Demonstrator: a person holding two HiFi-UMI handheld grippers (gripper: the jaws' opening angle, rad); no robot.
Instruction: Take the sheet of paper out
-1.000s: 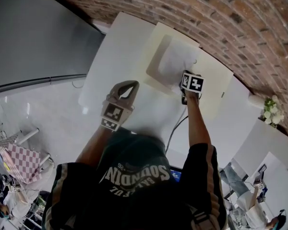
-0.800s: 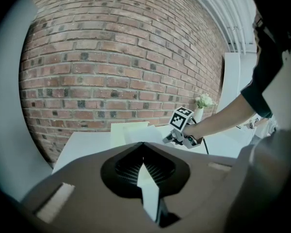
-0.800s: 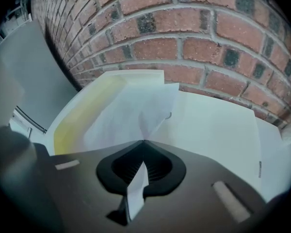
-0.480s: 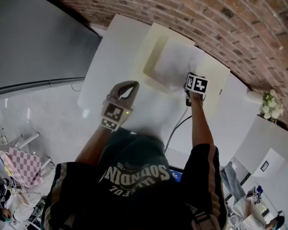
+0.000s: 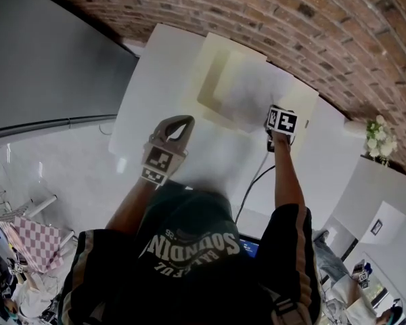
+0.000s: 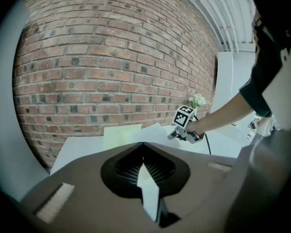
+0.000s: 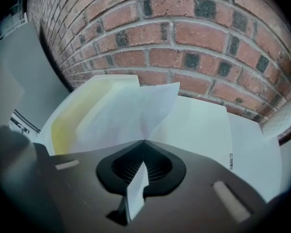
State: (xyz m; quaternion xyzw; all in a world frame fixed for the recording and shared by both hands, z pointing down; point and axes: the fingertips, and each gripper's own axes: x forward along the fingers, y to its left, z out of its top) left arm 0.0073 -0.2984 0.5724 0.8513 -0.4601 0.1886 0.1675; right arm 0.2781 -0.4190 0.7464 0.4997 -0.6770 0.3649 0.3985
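The right gripper, jaws pinching the paper's edge, has pulled it farther out of the yellow folder, so it looks almost free, while the left gripper waits nearby, jaws pressed together on nothing.

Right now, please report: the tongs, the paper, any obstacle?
Status: right tongs shut on corner of sheet of paper. Left tongs shut, empty, over table. Sheet partly out of cream folder. No obstacle seen.
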